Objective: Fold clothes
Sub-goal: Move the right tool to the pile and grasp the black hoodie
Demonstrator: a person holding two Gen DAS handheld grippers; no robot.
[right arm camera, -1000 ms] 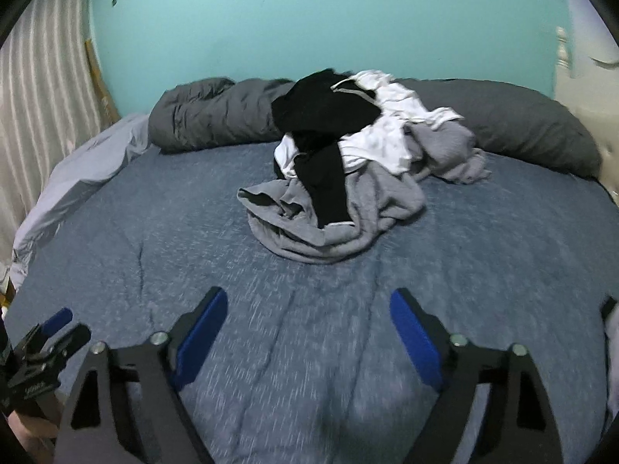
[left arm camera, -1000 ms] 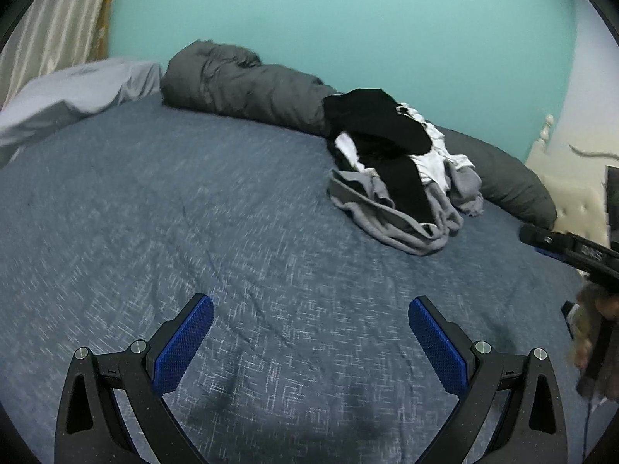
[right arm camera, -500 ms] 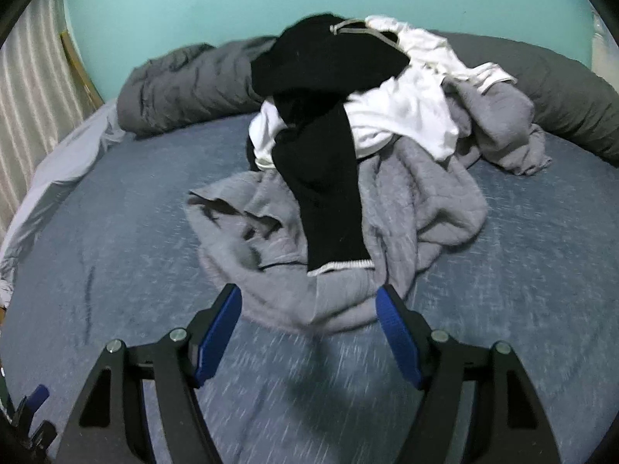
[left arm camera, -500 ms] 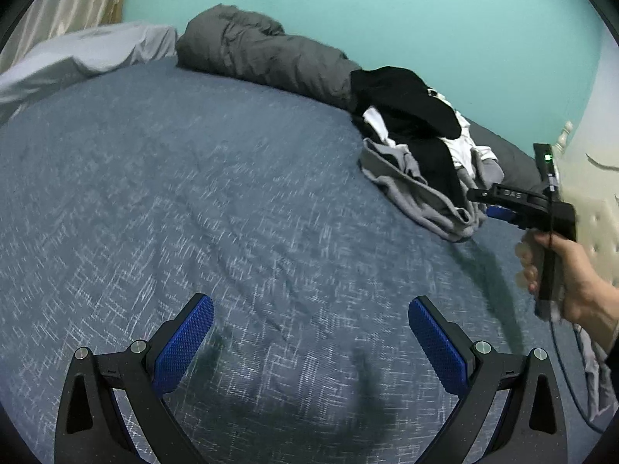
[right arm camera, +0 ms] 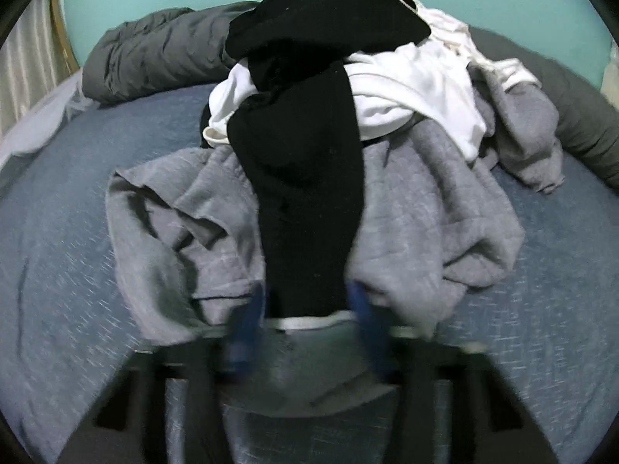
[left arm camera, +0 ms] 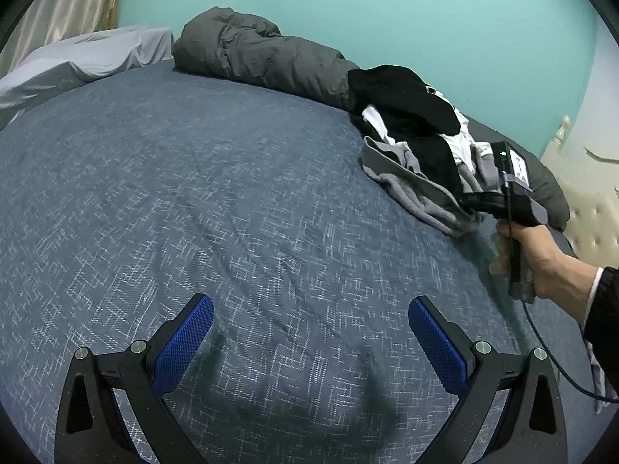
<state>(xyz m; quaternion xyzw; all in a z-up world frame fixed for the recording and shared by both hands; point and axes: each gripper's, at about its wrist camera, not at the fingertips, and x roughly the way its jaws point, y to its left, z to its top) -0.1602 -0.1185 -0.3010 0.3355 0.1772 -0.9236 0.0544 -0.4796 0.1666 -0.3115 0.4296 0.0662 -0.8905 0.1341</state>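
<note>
The right gripper (right arm camera: 305, 321) is closing its blurred jaws around the black garment (right arm camera: 305, 178) hanging down the clothes pile (left arm camera: 421, 154); whether the pads are gripping it is unclear. The left gripper (left arm camera: 311, 342) is hovering wide open, holding nothing, over the blue bedspread (left arm camera: 193, 193).

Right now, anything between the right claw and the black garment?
Nothing visible. The right claw is at the hem of the black garment; its jaws have just been closing with the hem between them. Blur hides whether they pinch it.
</note>
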